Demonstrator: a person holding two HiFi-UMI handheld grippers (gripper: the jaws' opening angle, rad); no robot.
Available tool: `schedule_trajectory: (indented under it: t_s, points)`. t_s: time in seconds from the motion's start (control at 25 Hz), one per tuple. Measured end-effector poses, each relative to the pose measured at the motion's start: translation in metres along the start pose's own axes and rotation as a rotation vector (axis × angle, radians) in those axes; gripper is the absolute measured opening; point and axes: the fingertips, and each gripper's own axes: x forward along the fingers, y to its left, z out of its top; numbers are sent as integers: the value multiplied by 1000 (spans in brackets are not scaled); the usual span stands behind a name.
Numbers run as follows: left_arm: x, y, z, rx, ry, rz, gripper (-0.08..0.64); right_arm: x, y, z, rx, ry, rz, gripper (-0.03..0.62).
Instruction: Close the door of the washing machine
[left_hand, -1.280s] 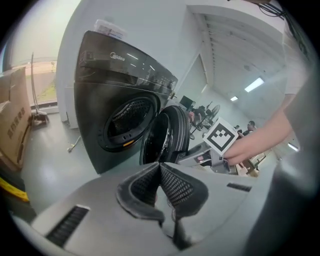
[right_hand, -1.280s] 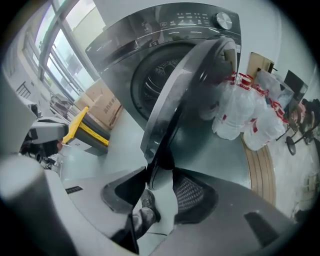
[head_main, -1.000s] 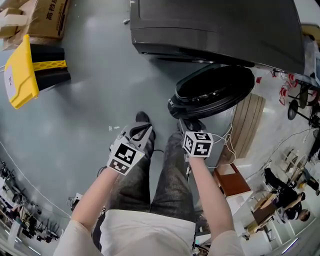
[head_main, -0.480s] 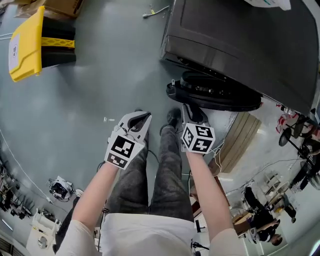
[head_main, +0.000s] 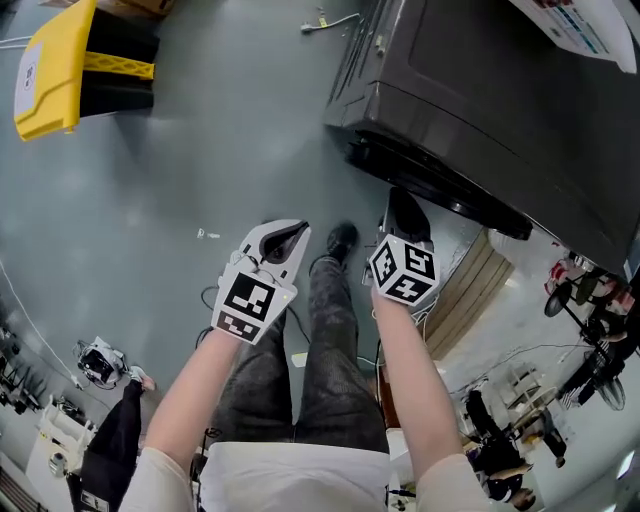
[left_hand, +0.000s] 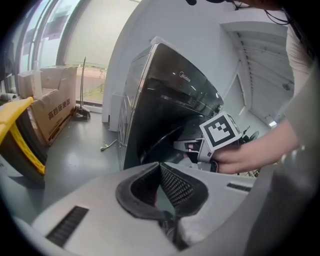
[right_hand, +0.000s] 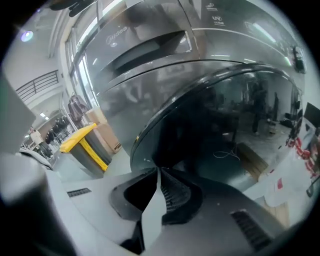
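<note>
Person's white shirt (head_main: 290, 470) and grey jeans (head_main: 320, 340) sat at bottom of head view, both bare forearms stretched forward and down over the legs. Left forearm (head_main: 200, 370) angled in from the left, wrist tipped down. Left tool (head_main: 300, 228) hung over the floor (head_main: 180, 180) just left of a dark shoe (head_main: 340, 240), pointed toward the machine's left corner. In its own view its jaws were pressed together with nothing between them. Right forearm (head_main: 410, 370) ran almost straight ahead. Right tool (head_main: 402, 200) was pitched down, tip right at the door (head_main: 440, 190). Right jaws had just been closing and met at the tips, empty. Contact with the door: could not tell. Door (right_hand: 215, 125) filled the right gripper view, a round dark glass lying close against the front of the washing machine (head_main: 500, 100). Whether it was latched: could not tell. Beyond, far left, a yellow bin (head_main: 50, 70) stood on the floor. Cardboard box (left_hand: 50, 110) showed past it in the left gripper view.
</note>
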Motion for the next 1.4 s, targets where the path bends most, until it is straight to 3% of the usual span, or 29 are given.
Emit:
schedule_trajectory:
  t_s: [0.72, 1.0, 1.16, 1.4]
  points:
    - [12, -13, -37, -3, 63, -44, 9, 6, -3, 1, 43, -82, -51, 29]
    - [3, -13, -43, -14, 59, -38, 9, 5, 5, 4, -50, -42, 3, 32]
    - [-9, -21, -29, -12, 42, -52, 9, -12, 15, 17, -92, -56, 26, 32]
    - [-54, -38, 22, 79, -1, -92, 9, -68, 42, 56, -107, -88, 11, 32]
